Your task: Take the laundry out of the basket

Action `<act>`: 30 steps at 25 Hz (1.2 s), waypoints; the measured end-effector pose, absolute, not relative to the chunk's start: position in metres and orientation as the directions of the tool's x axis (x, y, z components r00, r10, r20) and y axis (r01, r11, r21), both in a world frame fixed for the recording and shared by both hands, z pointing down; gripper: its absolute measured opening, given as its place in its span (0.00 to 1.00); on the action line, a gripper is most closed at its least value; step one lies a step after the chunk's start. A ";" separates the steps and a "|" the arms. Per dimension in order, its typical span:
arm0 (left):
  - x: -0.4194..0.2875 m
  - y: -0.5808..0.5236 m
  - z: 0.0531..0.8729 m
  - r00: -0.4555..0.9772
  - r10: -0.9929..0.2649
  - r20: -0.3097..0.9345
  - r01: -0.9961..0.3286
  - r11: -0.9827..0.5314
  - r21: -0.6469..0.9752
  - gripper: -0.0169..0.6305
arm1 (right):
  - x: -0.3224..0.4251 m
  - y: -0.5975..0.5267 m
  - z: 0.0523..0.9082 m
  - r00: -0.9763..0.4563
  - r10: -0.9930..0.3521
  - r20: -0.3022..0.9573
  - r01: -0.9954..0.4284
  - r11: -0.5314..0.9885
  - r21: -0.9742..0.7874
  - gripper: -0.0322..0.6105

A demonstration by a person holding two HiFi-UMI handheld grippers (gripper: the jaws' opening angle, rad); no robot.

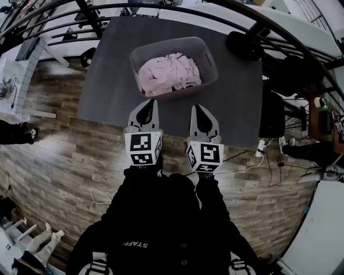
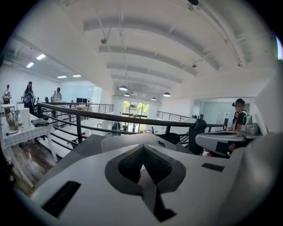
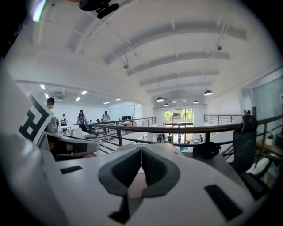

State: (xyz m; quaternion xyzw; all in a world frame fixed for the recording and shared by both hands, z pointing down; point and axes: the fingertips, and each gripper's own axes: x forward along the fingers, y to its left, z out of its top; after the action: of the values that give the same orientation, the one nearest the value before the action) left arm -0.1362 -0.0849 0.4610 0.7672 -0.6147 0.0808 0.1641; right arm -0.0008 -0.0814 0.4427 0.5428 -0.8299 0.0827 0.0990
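Note:
A translucent grey basket (image 1: 209,56) stands on a dark table (image 1: 107,80). Crumpled pale pink laundry (image 1: 169,74) fills it. My left gripper (image 1: 151,103) hovers over the table's near edge, just in front of the basket, pointing at it. My right gripper (image 1: 196,107) hangs beside it at the same height. In the left gripper view the left gripper (image 2: 142,148) has its jaws shut with nothing between them. The right gripper view shows the right gripper (image 3: 141,149) shut and empty too. Neither touches the basket or the laundry.
A black railing (image 1: 177,6) curves behind the table. A black office chair (image 1: 244,45) stands at the table's far right, and cables (image 1: 252,161) lie on the wooden floor to the right. People stand far off (image 3: 82,118) in the open hall.

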 end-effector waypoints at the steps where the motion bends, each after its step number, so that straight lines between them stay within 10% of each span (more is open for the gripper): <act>1: -0.138 -0.094 0.461 0.238 -0.914 0.327 -0.968 -0.198 0.153 0.03 | -0.005 -0.091 0.443 -0.388 -0.884 0.259 -0.918 0.395 -0.027 0.07; 30: -0.113 -0.228 0.480 0.362 -0.801 0.477 -0.930 -0.342 0.132 0.03 | 0.018 -0.218 0.471 -0.380 -0.808 0.451 -0.915 0.400 -0.055 0.07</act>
State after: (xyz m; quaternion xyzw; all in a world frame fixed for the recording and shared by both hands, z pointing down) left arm -0.1127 -0.2283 0.4803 0.8021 -0.5395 0.1667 0.1946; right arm 0.0180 -0.2178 0.4712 0.5271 -0.8171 0.1495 0.1793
